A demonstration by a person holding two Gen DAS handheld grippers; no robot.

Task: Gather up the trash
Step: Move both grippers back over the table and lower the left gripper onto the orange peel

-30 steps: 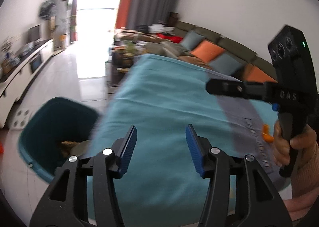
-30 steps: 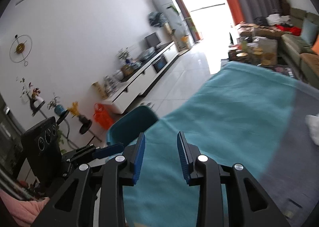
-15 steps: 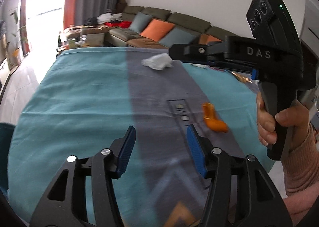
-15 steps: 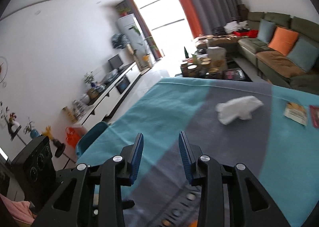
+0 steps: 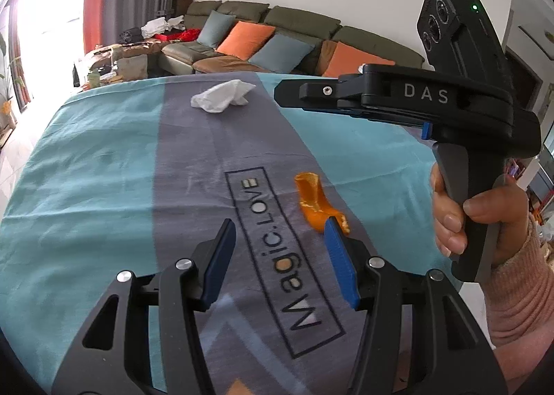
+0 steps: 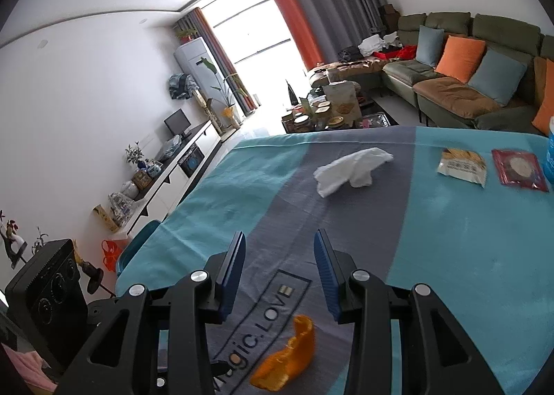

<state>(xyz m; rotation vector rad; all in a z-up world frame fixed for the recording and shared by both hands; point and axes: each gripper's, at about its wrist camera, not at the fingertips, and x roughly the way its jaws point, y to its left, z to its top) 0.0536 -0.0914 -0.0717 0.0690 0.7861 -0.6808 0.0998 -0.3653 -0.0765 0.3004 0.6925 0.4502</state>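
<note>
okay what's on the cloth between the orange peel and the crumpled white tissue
Nothing loose. In the right wrist view, only the grey stripe of the tablecloth with its printed lettering runs from the orange peel up to the white tissue. The left wrist view agrees.

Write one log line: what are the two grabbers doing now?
left gripper: open, empty, near orange peel | right gripper: jaws just opening, empty, facing white tissue | both trash on cloth

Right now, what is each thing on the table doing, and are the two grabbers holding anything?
Orange peel: curled, lying loose on the cloth.
White tissue: crumpled, untouched.
Yellow packet: lying flat.
Red packet: lying flat.
Left gripper: open, empty.
Right gripper: open, empty, jaws just been widening.
</note>
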